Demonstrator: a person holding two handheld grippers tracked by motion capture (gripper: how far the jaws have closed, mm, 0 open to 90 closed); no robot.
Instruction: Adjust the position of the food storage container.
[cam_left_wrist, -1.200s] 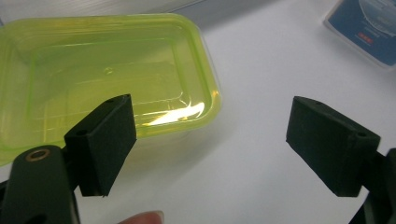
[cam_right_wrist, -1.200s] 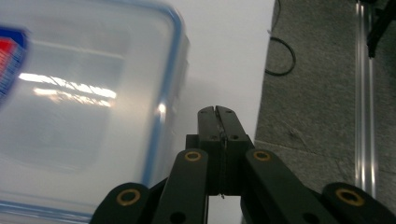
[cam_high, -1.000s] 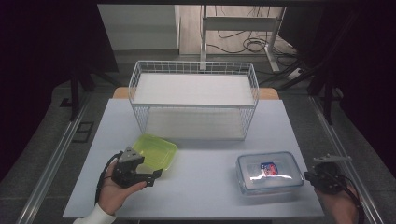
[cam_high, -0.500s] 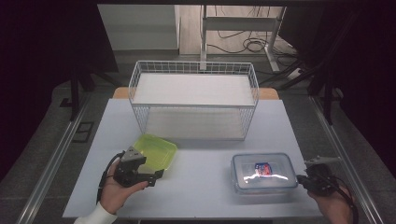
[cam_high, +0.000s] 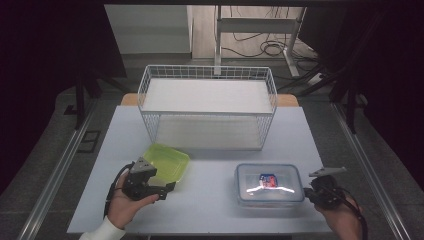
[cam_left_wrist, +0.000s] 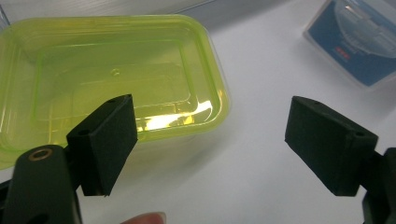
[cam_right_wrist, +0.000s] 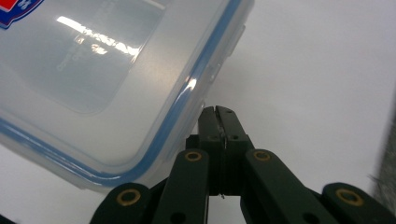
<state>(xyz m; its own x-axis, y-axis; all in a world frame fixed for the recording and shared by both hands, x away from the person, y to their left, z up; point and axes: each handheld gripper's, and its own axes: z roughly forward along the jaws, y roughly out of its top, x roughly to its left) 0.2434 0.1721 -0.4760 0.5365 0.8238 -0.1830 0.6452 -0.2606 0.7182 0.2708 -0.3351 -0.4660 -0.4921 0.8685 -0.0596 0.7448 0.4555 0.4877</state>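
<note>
Pressing its clenched jaws against the rim of the clear box, the right gripper sits at that box's right edge near the front of the surface, with nothing held between the jaws. The left gripper rests released, jaws spread wide, just in front of the green tub, which lies left of the box. Behind both stands a wire basket.
</note>
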